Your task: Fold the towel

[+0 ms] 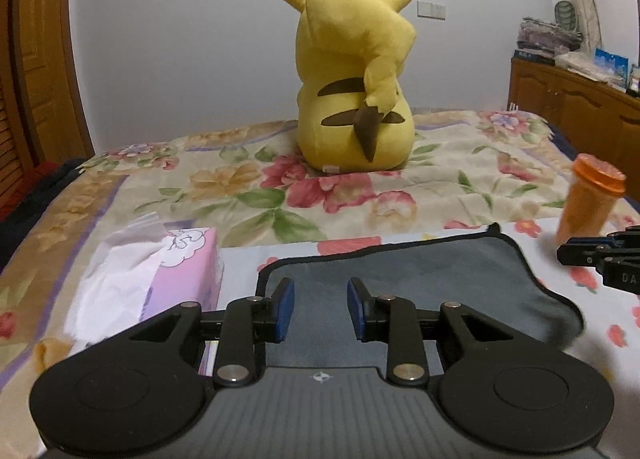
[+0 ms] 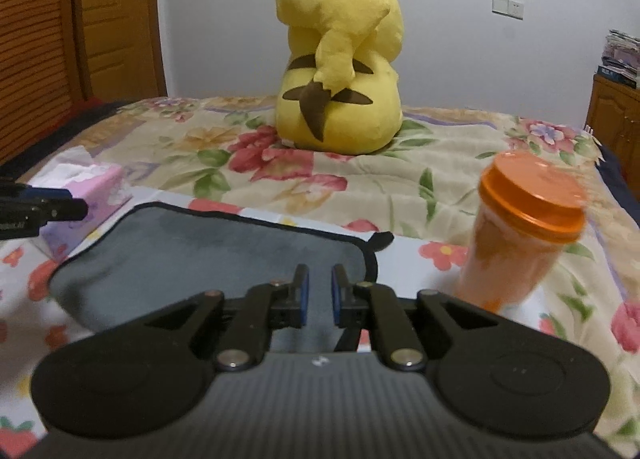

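Note:
A grey towel with a black hem lies on the flowered bedspread; it also shows in the right wrist view. My left gripper is open and empty above the towel's near left part. My right gripper is open with a narrower gap, empty, above the towel's near right edge. Each gripper's tip shows in the other view, the right one at the right edge and the left one at the left edge.
A pink tissue box sits left of the towel, also in the right wrist view. An orange lidded cup stands right of it. A yellow plush toy sits further back on the bed. A wooden cabinet stands at right.

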`<action>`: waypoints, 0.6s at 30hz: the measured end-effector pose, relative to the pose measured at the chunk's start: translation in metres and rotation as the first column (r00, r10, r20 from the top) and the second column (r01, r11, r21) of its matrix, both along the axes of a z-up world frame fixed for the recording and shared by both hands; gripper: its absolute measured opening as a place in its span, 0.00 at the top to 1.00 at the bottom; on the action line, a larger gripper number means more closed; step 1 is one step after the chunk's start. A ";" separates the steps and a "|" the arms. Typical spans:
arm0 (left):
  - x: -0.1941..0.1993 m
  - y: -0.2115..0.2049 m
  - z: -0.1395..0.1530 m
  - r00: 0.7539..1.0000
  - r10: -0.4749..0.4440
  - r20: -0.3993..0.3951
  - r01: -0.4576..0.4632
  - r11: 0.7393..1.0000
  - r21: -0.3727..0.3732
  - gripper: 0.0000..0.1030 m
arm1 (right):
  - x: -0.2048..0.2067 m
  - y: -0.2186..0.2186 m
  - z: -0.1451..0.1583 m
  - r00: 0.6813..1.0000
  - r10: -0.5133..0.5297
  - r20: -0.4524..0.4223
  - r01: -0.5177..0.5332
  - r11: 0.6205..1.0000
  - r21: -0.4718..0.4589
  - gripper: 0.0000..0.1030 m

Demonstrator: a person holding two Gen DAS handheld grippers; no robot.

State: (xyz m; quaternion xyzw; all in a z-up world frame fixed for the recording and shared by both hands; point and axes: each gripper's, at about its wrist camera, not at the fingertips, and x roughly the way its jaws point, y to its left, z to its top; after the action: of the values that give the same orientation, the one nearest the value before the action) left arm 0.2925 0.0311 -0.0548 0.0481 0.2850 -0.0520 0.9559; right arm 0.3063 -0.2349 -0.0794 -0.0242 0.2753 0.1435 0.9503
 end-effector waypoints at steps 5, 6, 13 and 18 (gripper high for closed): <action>-0.027 -0.002 0.015 1.000 -0.006 -0.003 0.006 1.000 0.011 0.67 | -0.025 -0.008 0.018 1.000 -0.012 0.013 0.011 1.000 0.008 0.88; -0.031 -0.003 0.018 1.000 -0.006 -0.002 0.006 1.000 0.013 0.67 | -0.030 -0.009 0.021 1.000 -0.012 0.015 0.012 1.000 0.009 0.88; -0.063 -0.004 0.040 1.000 -0.006 0.015 0.005 1.000 0.010 0.62 | -0.059 -0.021 0.047 0.999 -0.026 0.046 0.026 1.000 0.009 0.88; -0.083 -0.006 0.054 1.000 -0.015 0.025 0.014 1.000 0.006 0.60 | -0.078 -0.029 0.064 0.997 -0.032 0.072 0.031 0.999 0.012 0.88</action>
State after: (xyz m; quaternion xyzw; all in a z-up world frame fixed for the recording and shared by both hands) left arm 0.2091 0.0249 -0.0008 0.0538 0.2728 -0.0575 0.9589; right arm 0.2285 -0.2640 -0.0152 -0.0198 0.2403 0.1292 0.9619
